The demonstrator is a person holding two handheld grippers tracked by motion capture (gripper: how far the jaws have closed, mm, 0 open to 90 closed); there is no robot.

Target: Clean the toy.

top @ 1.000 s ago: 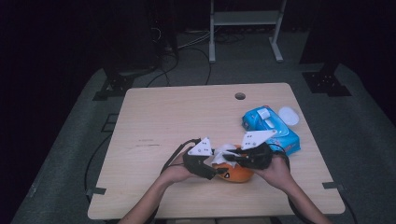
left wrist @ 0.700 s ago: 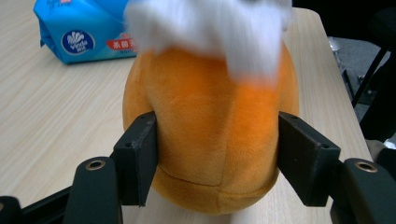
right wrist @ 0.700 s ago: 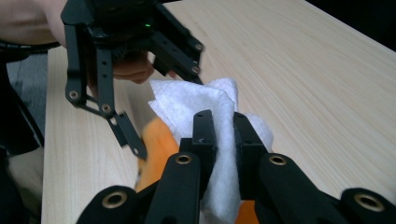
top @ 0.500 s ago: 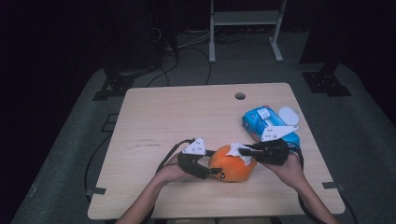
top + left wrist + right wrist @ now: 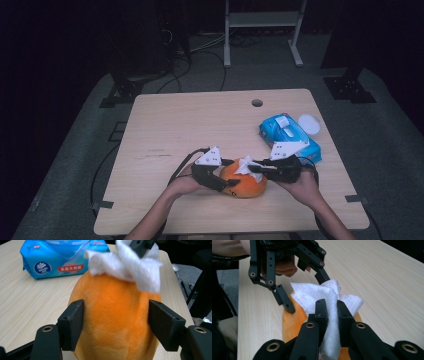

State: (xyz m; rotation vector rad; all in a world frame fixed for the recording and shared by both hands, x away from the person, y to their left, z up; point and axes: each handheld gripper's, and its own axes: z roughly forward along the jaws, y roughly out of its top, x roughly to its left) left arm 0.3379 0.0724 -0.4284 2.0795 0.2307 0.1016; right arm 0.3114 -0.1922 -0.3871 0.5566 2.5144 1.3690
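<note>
An orange plush toy (image 5: 247,185) lies on the table near its front edge. My left gripper (image 5: 227,182) grips it from the left, and its pads (image 5: 75,322) press on both flanks (image 5: 115,322). Those jaws have just been opening slightly with the toy still between them. My right gripper (image 5: 331,308) is shut on a crumpled white wipe (image 5: 312,293) and holds it against the top of the toy (image 5: 292,320). In the high view the wipe (image 5: 245,165) sits at the right gripper's (image 5: 252,169) tips.
A blue pack of wipes (image 5: 287,135) lies right of the toy, its label facing the left gripper view (image 5: 57,260). A white round lid (image 5: 309,123) lies beside it. The wooden table (image 5: 200,125) has a cable hole (image 5: 257,103) at the back. Dark floor and stands surround it.
My right gripper slid the wipe across the top of the toy, first to the right, then slightly back. The left hand stayed where it was.
</note>
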